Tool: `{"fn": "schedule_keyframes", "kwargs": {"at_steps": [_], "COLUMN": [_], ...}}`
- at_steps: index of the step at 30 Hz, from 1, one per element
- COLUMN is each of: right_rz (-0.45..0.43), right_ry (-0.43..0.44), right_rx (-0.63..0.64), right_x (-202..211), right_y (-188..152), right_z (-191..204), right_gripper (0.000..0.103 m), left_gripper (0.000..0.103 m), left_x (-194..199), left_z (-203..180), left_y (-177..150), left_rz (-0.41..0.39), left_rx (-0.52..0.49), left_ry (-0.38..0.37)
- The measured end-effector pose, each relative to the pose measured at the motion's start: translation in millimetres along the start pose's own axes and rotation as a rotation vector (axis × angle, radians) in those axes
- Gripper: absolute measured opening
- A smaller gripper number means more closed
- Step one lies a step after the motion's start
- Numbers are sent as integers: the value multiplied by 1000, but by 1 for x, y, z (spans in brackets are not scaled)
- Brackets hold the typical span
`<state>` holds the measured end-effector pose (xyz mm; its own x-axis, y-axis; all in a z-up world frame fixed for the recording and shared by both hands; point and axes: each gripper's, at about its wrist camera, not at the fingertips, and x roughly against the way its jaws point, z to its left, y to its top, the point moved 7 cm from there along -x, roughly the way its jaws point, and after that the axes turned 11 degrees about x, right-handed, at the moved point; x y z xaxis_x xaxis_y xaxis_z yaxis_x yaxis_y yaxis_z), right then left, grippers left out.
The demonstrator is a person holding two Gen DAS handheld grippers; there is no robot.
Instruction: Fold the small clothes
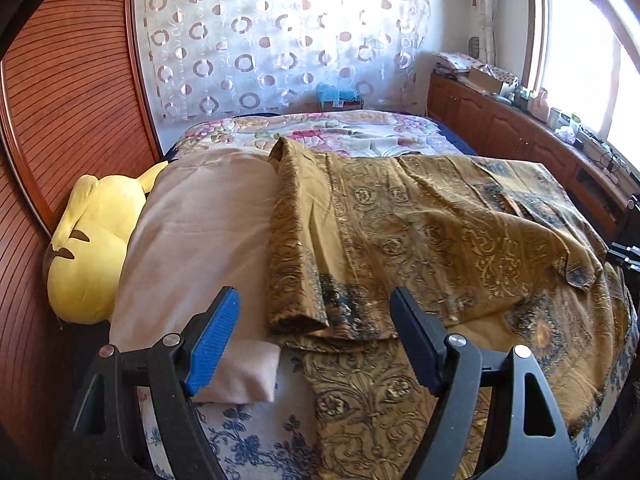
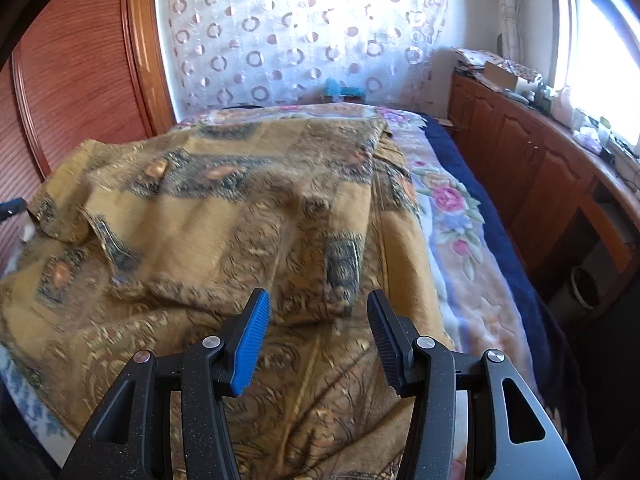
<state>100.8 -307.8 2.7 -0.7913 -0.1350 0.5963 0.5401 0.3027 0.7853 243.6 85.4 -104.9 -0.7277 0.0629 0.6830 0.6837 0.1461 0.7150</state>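
Both my grippers hover with jaws spread, holding nothing: left gripper (image 1: 314, 320), right gripper (image 2: 318, 320). Below lies the golden-brown patterned cloth garment (image 1: 400, 220), beside a pale pink pillow (image 1: 200, 232).

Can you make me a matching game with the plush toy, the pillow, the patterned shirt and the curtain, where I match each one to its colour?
Things:
1. plush toy
2. pillow
3. patterned shirt
4. curtain

Colours:
A. golden brown with dark swirls
B. white with brown rings and dots
C. yellow
D. pale pink

Pairs: 1-C, 2-D, 3-A, 4-B
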Motion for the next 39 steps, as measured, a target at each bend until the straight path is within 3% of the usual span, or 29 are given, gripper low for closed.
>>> {"fn": "schedule_keyframes", "kwargs": {"at_steps": [3, 5, 7, 9, 11, 20, 22, 24, 25, 28, 39], "right_rz": [6, 23, 42, 54, 65, 84, 80, 83, 85, 80, -76], "right_ry": [5, -6, -2, -2, 0, 6, 16, 2, -10, -29, -40], "right_rx": [8, 9, 6, 5, 5, 24, 40, 69, 88, 134, 82], "right_x": [-3, -9, -17, -24, -28, -39, -36, -34, -34, -31, 9], "right_y": [10, 11, 12, 11, 12, 14, 12, 12, 13, 15, 35], "right_z": [-1, -4, -6, -8, -10, -13, -13, -10, -8, 0, -11], "right_gripper": [53, 52, 48, 46, 41, 34, 25, 19, 11, 5, 3], "left_gripper": [74, 62, 45, 36, 35, 35, 21, 18, 14, 6, 2], "left_x": [-2, -4, -7, -11, -13, -26, -25, -24, -24, -20, 22], "left_z": [1, 0, -1, -3, -4, -1, -3, -6, -7, -12, -23], "left_y": [0, 0, -2, -3, -3, -8, -7, -6, -6, -3, 24], "left_rz": [4, 9, 23, 32, 37, 62, 55, 50, 49, 43, -66], "left_rx": [7, 8, 0, -14, -27, -24, -34, -53, -61, -81, -49], "left_ry": [-31, -46, -47, -42, -31, -2, -2, 11, 17, 15, -54]}}
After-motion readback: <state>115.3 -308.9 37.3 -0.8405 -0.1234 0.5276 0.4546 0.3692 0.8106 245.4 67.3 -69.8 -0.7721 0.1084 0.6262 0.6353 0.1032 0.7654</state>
